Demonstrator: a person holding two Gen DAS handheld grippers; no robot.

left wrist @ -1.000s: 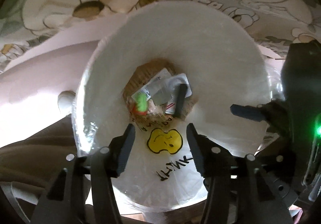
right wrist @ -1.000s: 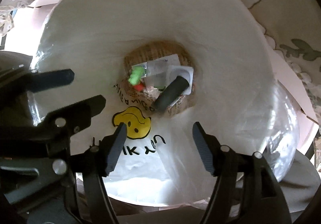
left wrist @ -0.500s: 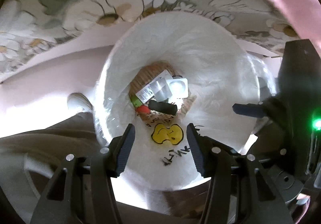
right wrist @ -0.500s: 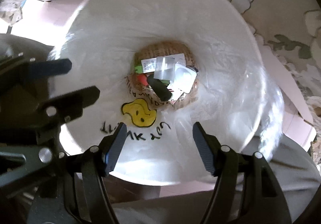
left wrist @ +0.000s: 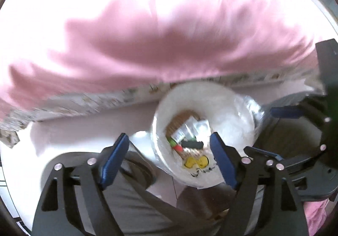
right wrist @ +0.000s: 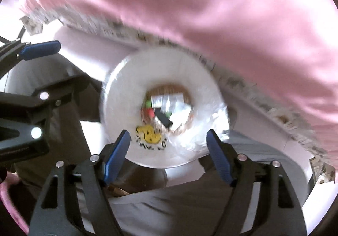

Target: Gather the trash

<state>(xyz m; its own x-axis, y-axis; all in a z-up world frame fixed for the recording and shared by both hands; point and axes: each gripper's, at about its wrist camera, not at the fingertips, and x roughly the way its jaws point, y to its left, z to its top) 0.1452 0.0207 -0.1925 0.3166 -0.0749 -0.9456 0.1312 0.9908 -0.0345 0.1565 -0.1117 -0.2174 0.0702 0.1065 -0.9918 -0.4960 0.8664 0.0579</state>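
Trash (left wrist: 188,138) heaped in lined bin (right wrist: 126,92), now smaller at six o'clock; left gripper (left wrist: 169,155), right gripper (right wrist: 166,151) just spread wider, empty; drop judged finished.

Support surface: pale pink floor (right wrist: 69,39), glossy, partly overexposed.
Directly on floor: bin lined with a white bag (right wrist: 126,92); woven bottom visible through the opening.
Bag marking: yellow smiley face (right wrist: 149,133) with black lettering.
Bin position: just beside the floral-patterned edge (right wrist: 118,28) under pink fabric (right wrist: 211,3).
Image quality: motion blur; fabric and floor border details unreadable.
Left view: same bin (left wrist: 228,109) on the floor (left wrist: 88,126).
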